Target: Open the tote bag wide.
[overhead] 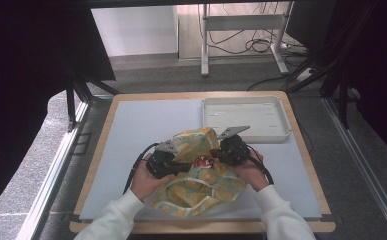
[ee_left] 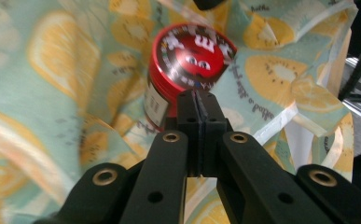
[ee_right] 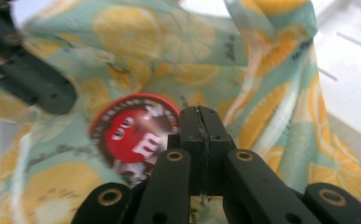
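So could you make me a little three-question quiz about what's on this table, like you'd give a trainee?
1. True or false: the white tray at the far right of the table holds the red tin.
2. What is printed on the cloth? A) stripes B) lemon slices C) stars
3. Fill in: the jaws of the left gripper and the right gripper are both ____.

Key
1. False. The red tin sits on the cloth between the two grippers; nothing shows in the tray.
2. B, yellow lemon slices on pale green.
3. Shut, with nothing visibly gripped between them.
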